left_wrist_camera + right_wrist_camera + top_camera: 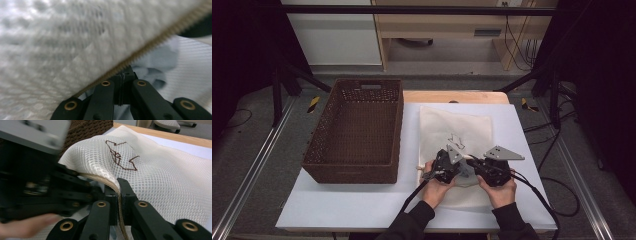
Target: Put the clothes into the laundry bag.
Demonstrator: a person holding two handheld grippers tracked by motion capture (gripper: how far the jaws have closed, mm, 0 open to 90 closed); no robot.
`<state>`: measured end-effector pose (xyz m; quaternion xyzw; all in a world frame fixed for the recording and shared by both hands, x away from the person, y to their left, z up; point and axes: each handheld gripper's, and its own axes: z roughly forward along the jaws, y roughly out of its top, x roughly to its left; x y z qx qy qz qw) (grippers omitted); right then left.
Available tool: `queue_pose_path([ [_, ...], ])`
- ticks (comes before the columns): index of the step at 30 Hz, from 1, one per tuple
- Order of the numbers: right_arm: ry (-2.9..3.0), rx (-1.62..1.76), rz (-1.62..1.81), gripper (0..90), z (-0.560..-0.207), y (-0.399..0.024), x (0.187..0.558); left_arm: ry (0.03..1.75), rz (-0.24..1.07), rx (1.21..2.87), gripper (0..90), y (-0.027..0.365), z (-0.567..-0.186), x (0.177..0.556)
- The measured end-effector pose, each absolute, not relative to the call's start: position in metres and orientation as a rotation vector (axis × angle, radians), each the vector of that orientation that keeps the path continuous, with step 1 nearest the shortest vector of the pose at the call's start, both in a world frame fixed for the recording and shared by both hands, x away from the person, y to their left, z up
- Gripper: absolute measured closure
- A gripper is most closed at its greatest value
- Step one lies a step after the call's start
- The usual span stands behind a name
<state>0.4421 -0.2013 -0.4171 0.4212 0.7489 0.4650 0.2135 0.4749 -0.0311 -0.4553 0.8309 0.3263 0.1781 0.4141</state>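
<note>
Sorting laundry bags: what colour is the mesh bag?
Cream mesh bag, clearest in right gripper view.

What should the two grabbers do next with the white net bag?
Probably pull gently apart to open the mesh bag. The left gripper and right gripper are both shut on its zipper edge, close together, so spreading them looks like the next step.
</note>
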Motion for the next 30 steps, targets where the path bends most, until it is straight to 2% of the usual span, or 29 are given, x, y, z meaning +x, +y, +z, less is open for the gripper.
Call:
queue_pose_path([
  [1, 2.077, 1.168, 1.287, 87.2, -0.417, -0.202, 0.443, 0.798, 0.389, 2.074, 87.6, -0.025, -0.451, 0.472],
  [4, 2.069, 1.194, 1.31, 87.2, -0.419, -0.205, 0.444, 0.755, 0.323, 2.109, 84.2, -0.012, -0.444, 0.464],
  [12, 2.064, 1.22, 1.316, 87.3, -0.422, -0.208, 0.446, 0.791, 0.28, 2.25, 89.6, -0.017, -0.473, 0.471],
  [15, 2.069, 1.217, 1.315, 87.3, -0.422, -0.208, 0.446, 0.808, 0.322, 2.226, 89.7, -0.023, -0.477, 0.474],
  [20, 2.076, 1.214, 1.316, 87.3, -0.421, -0.208, 0.444, 0.882, 0.493, 2.136, 89.8, -0.029, -0.48, 0.477],
  [22, 2.082, 1.211, 1.312, 87.4, -0.422, -0.207, 0.443, 0.919, 0.517, 2.1, 89.8, -0.03, -0.482, 0.479],
  [26, 2.085, 1.21, 1.305, 87.3, -0.422, -0.207, 0.444, 0.91, 0.436, 2.111, 89.6, -0.026, -0.476, 0.477],
  [30, 2.081, 1.218, 1.307, 87.2, -0.421, -0.209, 0.444, 0.831, 0.345, 2.089, 82.2, -0.011, -0.454, 0.46],
])
